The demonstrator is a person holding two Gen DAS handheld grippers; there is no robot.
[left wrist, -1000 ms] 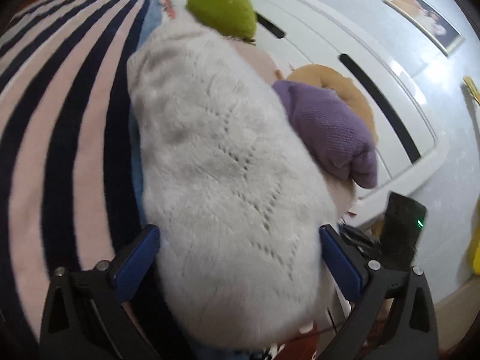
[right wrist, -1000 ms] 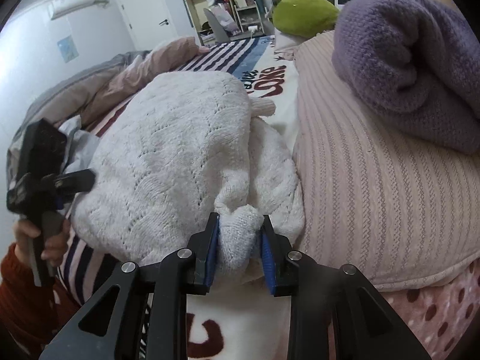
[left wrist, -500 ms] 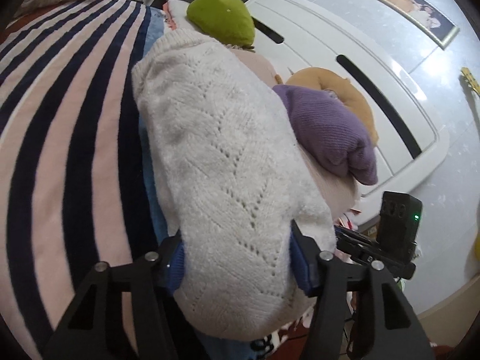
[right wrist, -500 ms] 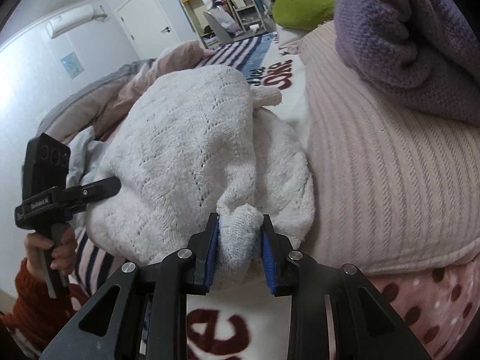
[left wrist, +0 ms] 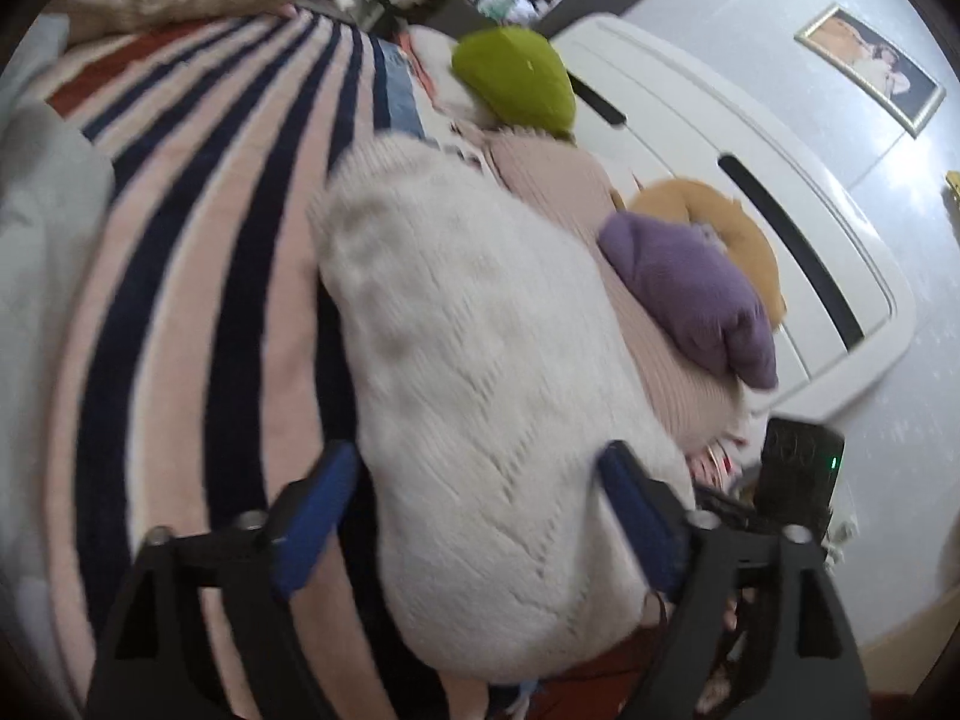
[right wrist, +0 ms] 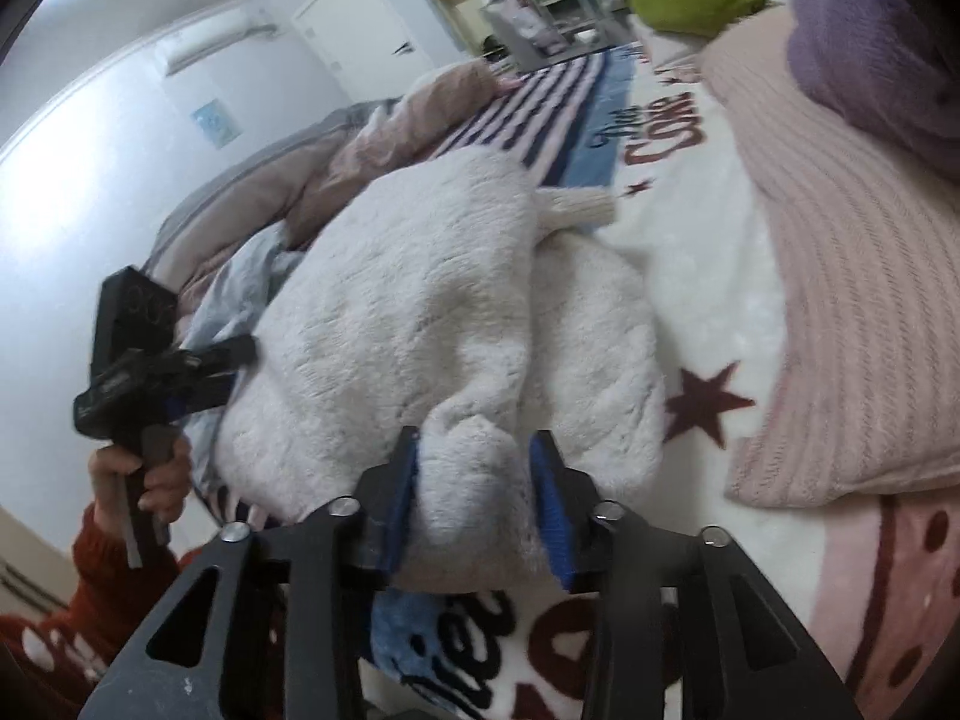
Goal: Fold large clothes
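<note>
The right claw (right wrist: pixel 474 498) stands with its blue pads parted on either side of a bunched end of the white knit sweater (right wrist: pixel 432 324); the pads look slightly off the wool, so it seems loosened, not clamped. The left claw (left wrist: pixel 480 516) is spread wide, its pads flanking the near end of the sweater (left wrist: pixel 480 396) without pinching it. The sweater lies as a thick, rounded bundle on the bed, resting across the striped blanket (left wrist: pixel 180 300) on one side and the white printed blanket (right wrist: pixel 708 276) on the other, with a cuff poking out at its far edge. Just beside it sits a pink ribbed garment (right wrist: pixel 858 300) with a purple knit (left wrist: pixel 690 294) and a green cushion (left wrist: pixel 510 84) beyond. By my reading, the fold is largely made and the bundle is being let go; the next move calls for drawing both claws back cleanly without dragging the wool, then tidying the loose cuff.
</note>
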